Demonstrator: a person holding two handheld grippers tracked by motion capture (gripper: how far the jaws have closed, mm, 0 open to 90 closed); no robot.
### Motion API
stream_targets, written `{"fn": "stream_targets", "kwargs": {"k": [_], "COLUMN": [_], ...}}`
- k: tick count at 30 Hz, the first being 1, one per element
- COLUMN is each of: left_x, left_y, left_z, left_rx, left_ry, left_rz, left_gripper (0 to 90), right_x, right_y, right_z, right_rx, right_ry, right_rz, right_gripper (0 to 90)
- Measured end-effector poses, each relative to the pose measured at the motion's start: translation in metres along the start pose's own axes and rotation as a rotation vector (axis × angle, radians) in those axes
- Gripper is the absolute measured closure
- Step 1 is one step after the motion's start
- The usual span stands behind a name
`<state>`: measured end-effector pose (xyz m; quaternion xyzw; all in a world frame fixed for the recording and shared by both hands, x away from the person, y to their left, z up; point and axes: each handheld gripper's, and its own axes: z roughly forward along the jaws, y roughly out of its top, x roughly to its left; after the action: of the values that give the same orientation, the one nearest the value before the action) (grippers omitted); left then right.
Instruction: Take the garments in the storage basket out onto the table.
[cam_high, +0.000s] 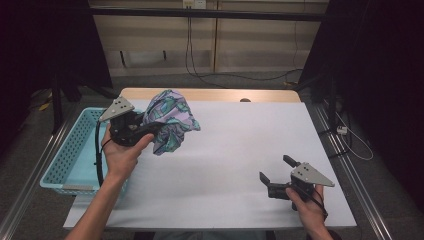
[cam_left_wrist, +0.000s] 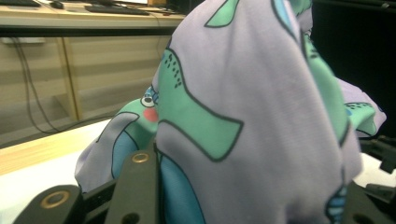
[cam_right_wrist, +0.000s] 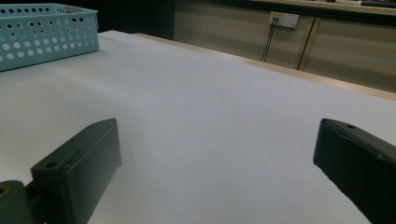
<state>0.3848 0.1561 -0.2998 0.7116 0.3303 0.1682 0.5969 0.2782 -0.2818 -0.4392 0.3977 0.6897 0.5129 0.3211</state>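
The right gripper is rested low on the white table, jaws spread wide and empty, presumably kept clear. A bunched printed cloth is held lifted off the table, pinched in the left gripper, just beside the blue basket, perhaps its destination.

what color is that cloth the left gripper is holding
Lilac cloth with teal and blue cartoon shapes, clearest in the left gripper view.
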Motion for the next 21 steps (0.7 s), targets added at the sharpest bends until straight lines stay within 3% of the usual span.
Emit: {"fn": "stream_targets", "kwargs": {"k": [5, 21], "left_x": [-0.004, -0.016], "left_y": [-0.005, -0.010], "left_z": [0.017, 0.056], "left_rx": [0.008, 0.066], "left_ry": [-0.023, -0.070], "left_rz": [-0.022, -0.017], "left_gripper": [58.0, 58.0], "right_x": [0.000, 0.001], "right_y": [0.000, 0.000], "right_z": [0.000, -0.001], "right_rx": [0.003, 0.005], "right_ry": [-0.001, -0.006], "right_rz": [0.001, 0.001], "right_gripper": [0.0, 0.0]}}
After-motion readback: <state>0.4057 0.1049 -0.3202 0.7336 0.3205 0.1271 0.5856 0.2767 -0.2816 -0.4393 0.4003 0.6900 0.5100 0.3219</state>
